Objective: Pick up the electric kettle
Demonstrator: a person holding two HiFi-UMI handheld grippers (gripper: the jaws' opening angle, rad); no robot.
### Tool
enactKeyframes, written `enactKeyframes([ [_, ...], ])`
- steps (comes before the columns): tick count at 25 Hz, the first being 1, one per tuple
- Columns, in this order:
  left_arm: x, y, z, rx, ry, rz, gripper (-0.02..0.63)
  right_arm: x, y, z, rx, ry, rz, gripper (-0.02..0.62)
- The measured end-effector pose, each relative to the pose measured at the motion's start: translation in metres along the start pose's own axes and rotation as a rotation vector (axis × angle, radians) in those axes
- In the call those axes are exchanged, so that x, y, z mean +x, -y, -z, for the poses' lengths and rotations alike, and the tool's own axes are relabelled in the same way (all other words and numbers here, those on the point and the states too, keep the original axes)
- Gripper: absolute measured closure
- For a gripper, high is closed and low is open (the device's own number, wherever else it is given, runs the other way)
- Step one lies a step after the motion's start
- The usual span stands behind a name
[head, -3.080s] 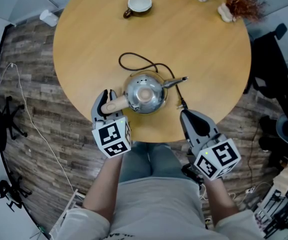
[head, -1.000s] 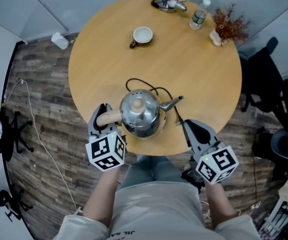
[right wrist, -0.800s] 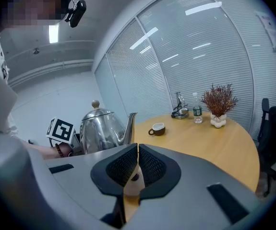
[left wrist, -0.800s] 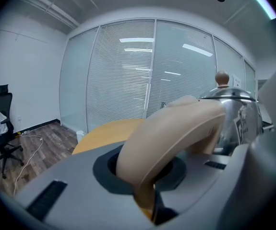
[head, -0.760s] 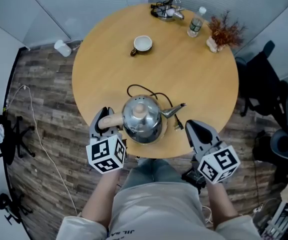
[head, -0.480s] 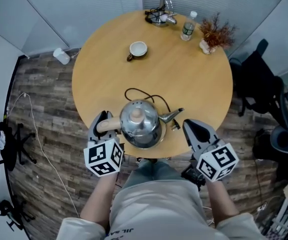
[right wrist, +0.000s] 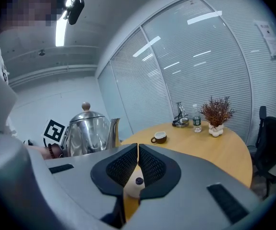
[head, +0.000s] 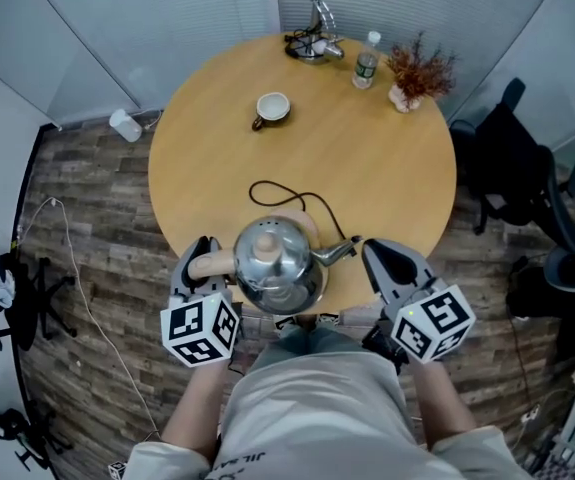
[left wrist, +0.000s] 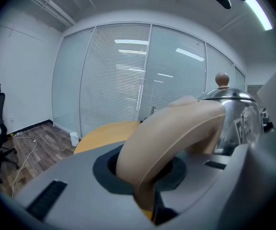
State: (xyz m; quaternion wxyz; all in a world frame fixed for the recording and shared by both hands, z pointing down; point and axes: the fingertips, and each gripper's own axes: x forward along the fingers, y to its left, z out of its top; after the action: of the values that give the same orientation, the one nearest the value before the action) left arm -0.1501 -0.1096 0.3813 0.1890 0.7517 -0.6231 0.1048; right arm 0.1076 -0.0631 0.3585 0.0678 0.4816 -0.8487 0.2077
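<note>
The steel electric kettle (head: 272, 263) with a knobbed lid hangs above the round wooden table's (head: 387, 168) near edge. Its beige handle (head: 212, 261) points left, the spout right. My left gripper (head: 195, 259) is shut on that handle; in the left gripper view the handle (left wrist: 171, 138) fills the space between the grey jaws, with the kettle body (left wrist: 231, 114) beyond. My right gripper (head: 375, 254) hovers just right of the spout, shut, its pads pressed together with nothing between them. In the right gripper view the kettle (right wrist: 87, 131) is to the left of the right gripper (right wrist: 138, 166).
A black cord (head: 282, 192) lies looped on the table behind the kettle. Far across stand a cup (head: 272, 108), a water bottle (head: 366, 61), a dried plant in a vase (head: 417, 73) and a metal stand with cables (head: 312, 43). A dark chair (head: 507, 168) sits to the right.
Both grippers have risen. The kettle, held by its handle, has come up off the table and nearer its front edge. The right gripper stayed shut and empty.
</note>
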Motion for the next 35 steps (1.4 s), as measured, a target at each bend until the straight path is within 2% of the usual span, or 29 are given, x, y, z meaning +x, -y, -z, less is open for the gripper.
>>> enactKeyframes([
  [19, -0.023, -0.006, -0.01, -0.025, 0.06, -0.026, 0.56, 0.002, -0.02, -0.001, -0.037, -0.016, -0.04, 0.565],
  [27, -0.036, -0.008, -0.007, -0.061, 0.085, -0.071, 0.56, 0.017, -0.025, 0.005, -0.066, -0.069, -0.1, 0.565],
  [35, -0.04, -0.013, -0.003, -0.09, 0.082, -0.104, 0.56, 0.021, -0.021, -0.007, -0.089, -0.056, -0.117, 0.565],
])
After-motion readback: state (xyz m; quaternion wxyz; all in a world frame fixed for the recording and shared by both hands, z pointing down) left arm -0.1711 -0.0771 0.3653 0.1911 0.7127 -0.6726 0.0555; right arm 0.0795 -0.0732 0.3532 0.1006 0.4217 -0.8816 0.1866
